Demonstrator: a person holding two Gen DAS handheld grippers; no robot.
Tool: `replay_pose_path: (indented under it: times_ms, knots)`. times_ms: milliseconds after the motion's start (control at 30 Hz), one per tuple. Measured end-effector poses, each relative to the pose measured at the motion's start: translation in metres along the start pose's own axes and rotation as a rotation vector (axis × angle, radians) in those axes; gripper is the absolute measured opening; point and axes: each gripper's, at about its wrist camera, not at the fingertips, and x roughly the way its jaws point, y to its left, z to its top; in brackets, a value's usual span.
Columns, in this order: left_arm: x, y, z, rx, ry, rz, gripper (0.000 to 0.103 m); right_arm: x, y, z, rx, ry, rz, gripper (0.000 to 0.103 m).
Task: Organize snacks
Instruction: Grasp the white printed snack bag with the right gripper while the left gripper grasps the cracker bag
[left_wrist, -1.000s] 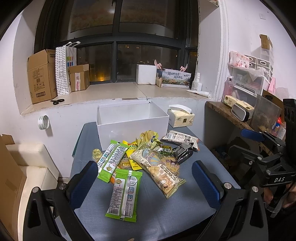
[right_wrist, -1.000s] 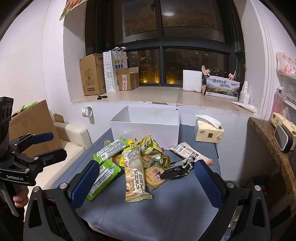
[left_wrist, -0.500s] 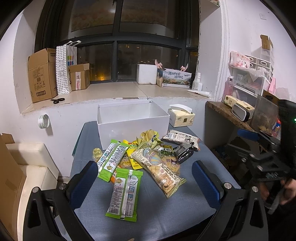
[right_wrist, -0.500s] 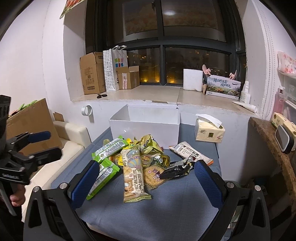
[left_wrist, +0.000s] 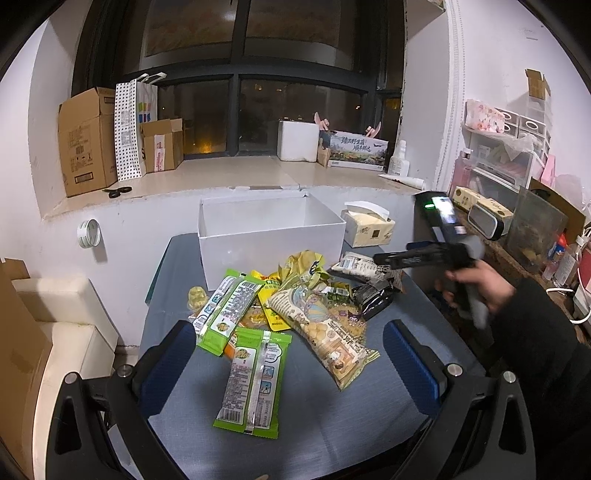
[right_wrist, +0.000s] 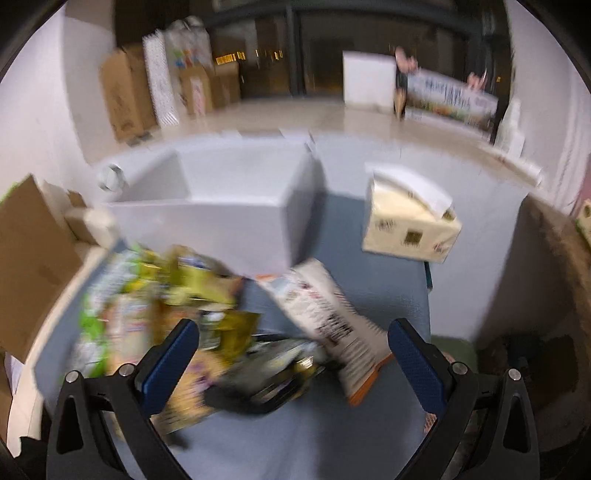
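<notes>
Right gripper swings in over the snack pile

Since a second ago the right gripper (right_wrist: 293, 365) has dropped from a high, pulled-back view to just above the pile's right edge; its own view is smeared with motion. From the left wrist camera it now reaches in from 3 o'clock, held in a hand (left_wrist: 476, 284) with a dark sleeve. The left gripper (left_wrist: 286, 362) has barely shifted.

Both sets of jaws stand wide open and hold nothing.

The snacks (left_wrist: 280, 314) lie heaped on the blue counter (left_wrist: 325, 417), none yet in the white box (left_wrist: 269, 236) behind them at 12 o'clock. A tissue pack (right_wrist: 410, 218) sits apart at about 1 o'clock from the right gripper.

Between the right gripper's fingers lies a dark packet (right_wrist: 273, 373), touching a white bag (right_wrist: 328, 314) that runs with its long axis from 11 o'clock down to 5 o'clock, its lower end near the right finger. The right gripper is clearly the nearer to both; blur hides how the dark packet is turned. Likely it goes for one of these two, and the white bag's slant would want the jaws turned across it.

The green packet (left_wrist: 255, 380) lies just ahead of the left gripper, long axis toward 12 o'clock.
</notes>
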Motion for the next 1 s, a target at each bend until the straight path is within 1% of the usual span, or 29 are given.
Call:
replay_pose_path:
  times_ms: [67,100,167,200,233,267,300,333,367,400,433,533,567,600,667,767,900,1000]
  knots:
    - [0.005,0.002,-0.001,-0.001,0.017,0.01,0.103,0.024,-0.009,0.005,-0.012,0.032,-0.024,0.103]
    - [0.006,0.003,-0.002,0.001,0.023,0.017,0.103,0.039,-0.015,0.008,-0.007,0.061,-0.028,0.103]
    - [0.009,0.006,-0.003,-0.003,0.03,0.033,0.103,0.059,-0.023,0.009,0.031,0.11,0.005,0.103]
    - [0.009,0.008,-0.003,-0.009,0.032,0.033,0.103,0.069,-0.028,0.008,0.063,0.135,0.038,0.103]
    - [0.01,0.01,-0.004,-0.016,0.034,0.034,0.103,0.074,-0.029,0.008,0.076,0.147,0.054,0.102]
    - [0.012,0.011,-0.004,-0.021,0.038,0.036,0.103,0.08,-0.03,0.006,0.088,0.164,0.069,0.099]
    - [0.013,0.011,-0.005,-0.022,0.042,0.037,0.103,0.086,-0.03,0.003,0.091,0.183,0.08,0.093]
    - [0.015,0.011,-0.005,-0.021,0.046,0.039,0.103,0.089,-0.028,0.0,0.083,0.194,0.088,0.09]
    - [0.016,0.011,-0.006,-0.02,0.05,0.039,0.103,0.089,-0.026,-0.001,0.065,0.184,0.083,0.086]
    - [0.017,0.01,-0.006,-0.019,0.054,0.038,0.103,0.086,-0.024,-0.003,0.047,0.17,0.087,0.078]
    - [0.018,0.009,-0.007,-0.017,0.058,0.035,0.103,0.083,-0.022,-0.004,0.041,0.167,0.095,0.075]
    - [0.022,0.006,-0.008,-0.018,0.067,0.027,0.103,0.071,-0.019,-0.008,0.011,0.153,0.085,0.06]
    - [0.024,0.006,-0.008,-0.024,0.07,0.018,0.103,0.067,-0.018,-0.009,-0.002,0.144,0.074,0.05]
    - [0.027,0.005,-0.008,-0.028,0.075,0.01,0.103,0.061,-0.018,-0.01,-0.009,0.138,0.064,0.044]
    - [0.036,0.003,-0.008,-0.029,0.093,-0.003,0.103,0.048,-0.019,-0.013,-0.009,0.117,0.06,0.041]
    - [0.053,-0.003,-0.006,-0.033,0.113,-0.02,0.103,0.017,-0.018,-0.013,-0.014,0.057,0.035,0.041]
    - [0.083,-0.013,-0.001,-0.051,0.15,-0.046,0.103,-0.034,-0.026,-0.022,0.035,-0.059,0.015,0.04]
    - [0.113,-0.019,0.003,-0.089,0.194,-0.034,0.103,-0.081,-0.036,-0.032,0.092,-0.167,0.005,0.04]
